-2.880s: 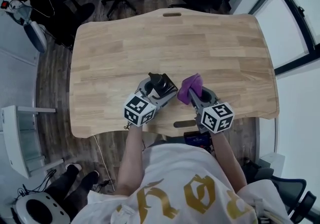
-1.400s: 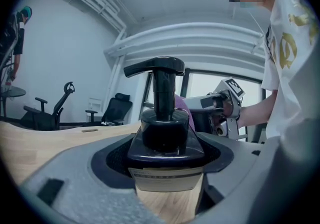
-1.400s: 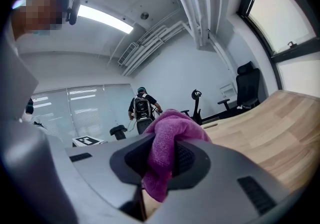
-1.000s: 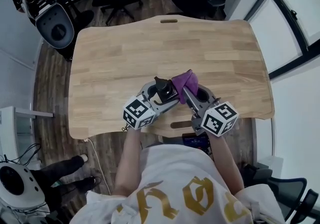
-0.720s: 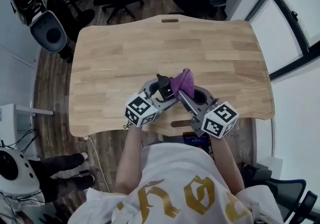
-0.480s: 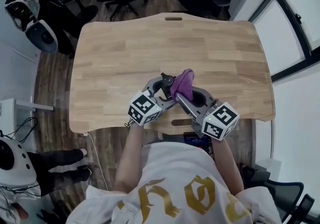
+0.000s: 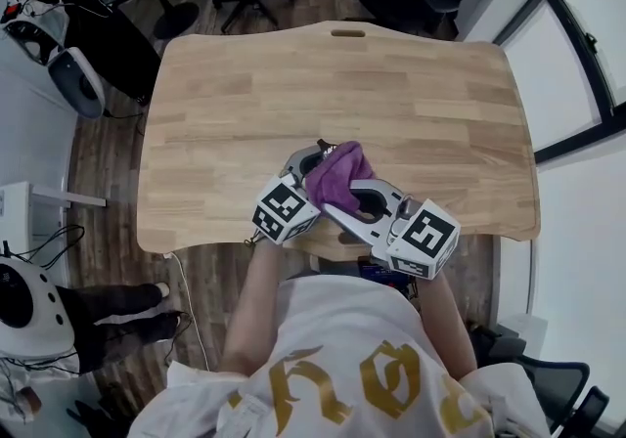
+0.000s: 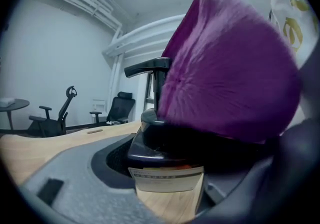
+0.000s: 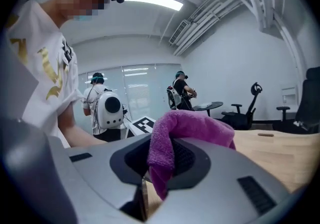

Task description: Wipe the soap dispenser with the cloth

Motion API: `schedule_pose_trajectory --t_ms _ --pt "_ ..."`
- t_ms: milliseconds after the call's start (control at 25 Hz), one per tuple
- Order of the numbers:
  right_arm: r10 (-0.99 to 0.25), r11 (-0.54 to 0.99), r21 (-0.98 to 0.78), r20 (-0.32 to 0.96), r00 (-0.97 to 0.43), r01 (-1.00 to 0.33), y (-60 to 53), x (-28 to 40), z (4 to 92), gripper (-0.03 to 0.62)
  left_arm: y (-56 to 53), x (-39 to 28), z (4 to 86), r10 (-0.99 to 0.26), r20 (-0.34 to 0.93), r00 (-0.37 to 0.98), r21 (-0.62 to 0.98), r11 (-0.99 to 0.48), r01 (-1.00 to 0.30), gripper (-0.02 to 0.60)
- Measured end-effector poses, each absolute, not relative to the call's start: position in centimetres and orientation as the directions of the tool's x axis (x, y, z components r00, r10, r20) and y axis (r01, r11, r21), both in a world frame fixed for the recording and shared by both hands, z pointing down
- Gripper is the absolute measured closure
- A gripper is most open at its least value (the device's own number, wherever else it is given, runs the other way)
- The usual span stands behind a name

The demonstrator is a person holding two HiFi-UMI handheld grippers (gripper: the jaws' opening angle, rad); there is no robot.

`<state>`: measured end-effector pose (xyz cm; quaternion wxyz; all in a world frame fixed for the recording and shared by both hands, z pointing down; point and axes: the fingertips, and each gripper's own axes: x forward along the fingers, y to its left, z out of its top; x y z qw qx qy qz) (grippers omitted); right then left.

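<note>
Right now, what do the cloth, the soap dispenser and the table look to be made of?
The cloth: purple with a fuzzy pile, probably microfibre. The soap dispenser: dark, smooth, slightly glossy body and pump, likely plastic, with a paper-like label. The table: pale, matte wood-grain strips; whether solid wood or laminate is unclear.

- Carried the purple cloth [image 7: 337,175] leftward in the right gripper [image 7: 342,194], from well apart from the soap dispenser [image 8: 152,133] to pressed against its pump and upper body.
- Covered the pump head in the head view, where it showed plainly 2.9 s ago.
- Brought the right gripper close in on the left gripper [image 7: 313,160], tips now meeting at the dispenser.
</note>
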<state>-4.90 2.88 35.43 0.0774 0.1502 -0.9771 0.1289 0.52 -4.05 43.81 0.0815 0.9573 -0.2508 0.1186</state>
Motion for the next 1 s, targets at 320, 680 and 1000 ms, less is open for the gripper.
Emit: schedule_pose_trajectory --t_ms 320,680,1000 --pt "-0.273 0.927 -0.214 0.18 -0.945 -0.308 2.2 -6.2 34.6 0.533 -3.5 0.6 44.3 -0.439 0.326 0.837 0.029 -0.88 -0.473 0.222" --pt "-0.354 0.902 -0.177 0.221 -0.909 -0.394 0.6 -6.9 36.0 0.533 -4.0 0.0 46.8 -0.431 0.41 0.804 0.016 -0.877 -0.479 0.222" --pt "-0.395 0.886 -0.176 0.201 -0.896 -0.43 -1.4 -6.0 35.6 0.531 -3.5 1.2 48.0 -0.389 0.445 0.807 0.012 -0.898 -0.44 0.222"
